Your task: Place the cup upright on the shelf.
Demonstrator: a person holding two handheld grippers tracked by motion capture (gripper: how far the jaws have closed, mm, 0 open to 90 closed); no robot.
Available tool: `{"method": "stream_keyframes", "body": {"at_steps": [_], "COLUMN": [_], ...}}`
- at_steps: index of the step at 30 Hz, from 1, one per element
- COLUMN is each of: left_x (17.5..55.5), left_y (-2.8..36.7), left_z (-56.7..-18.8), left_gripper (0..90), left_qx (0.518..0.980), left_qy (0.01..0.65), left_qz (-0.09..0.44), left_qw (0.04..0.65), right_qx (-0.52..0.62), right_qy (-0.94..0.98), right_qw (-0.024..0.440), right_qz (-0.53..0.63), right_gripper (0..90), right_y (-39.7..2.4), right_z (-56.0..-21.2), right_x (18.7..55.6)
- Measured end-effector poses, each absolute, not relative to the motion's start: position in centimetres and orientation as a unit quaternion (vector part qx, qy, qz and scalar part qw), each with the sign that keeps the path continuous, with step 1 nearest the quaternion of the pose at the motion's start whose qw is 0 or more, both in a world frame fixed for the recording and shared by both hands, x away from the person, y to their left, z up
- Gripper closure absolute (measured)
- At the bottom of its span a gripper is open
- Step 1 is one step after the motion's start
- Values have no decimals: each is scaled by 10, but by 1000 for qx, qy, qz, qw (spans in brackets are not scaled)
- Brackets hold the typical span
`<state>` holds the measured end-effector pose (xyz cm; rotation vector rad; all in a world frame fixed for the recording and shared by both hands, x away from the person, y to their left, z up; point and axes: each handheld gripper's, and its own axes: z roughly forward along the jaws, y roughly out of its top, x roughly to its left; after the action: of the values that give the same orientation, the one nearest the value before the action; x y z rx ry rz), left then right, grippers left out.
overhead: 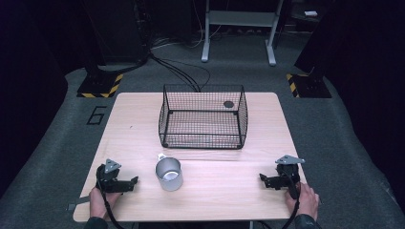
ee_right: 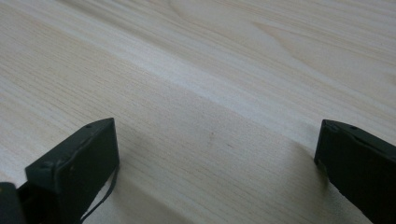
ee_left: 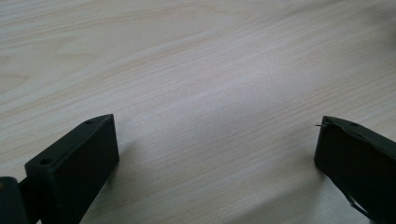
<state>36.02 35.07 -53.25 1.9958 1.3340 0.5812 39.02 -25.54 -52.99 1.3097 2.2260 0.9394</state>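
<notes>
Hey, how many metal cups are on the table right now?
1. The metal cup stands upright on the table, just in front of the wire basket, nearer the left gripper. The mesh basket looks empty, so none seems hidden.

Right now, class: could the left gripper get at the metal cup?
Probably yes. The left gripper, jaws open, rests beside the metal cup with bare table between them.

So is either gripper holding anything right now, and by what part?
Nothing is held. The left gripper and right gripper both rest open on the light wooden table, bare wood between their jaws. The small metal mug stands untouched.
</notes>
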Motion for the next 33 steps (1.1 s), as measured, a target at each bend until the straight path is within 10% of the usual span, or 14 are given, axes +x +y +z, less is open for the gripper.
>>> {"method": "stream_keyframes", "body": {"at_steps": [33], "left_x": [325], "left_y": [332], "left_z": [-430], "left_gripper": [0], "left_qx": [774], "left_qy": [402], "left_qz": [206], "left_qw": [444], "right_qx": [466], "right_qy": [795], "right_qw": [194], "right_qz": [335], "right_gripper": [0], "right_y": [-256], "right_z": [-530], "right_x": [390]}}
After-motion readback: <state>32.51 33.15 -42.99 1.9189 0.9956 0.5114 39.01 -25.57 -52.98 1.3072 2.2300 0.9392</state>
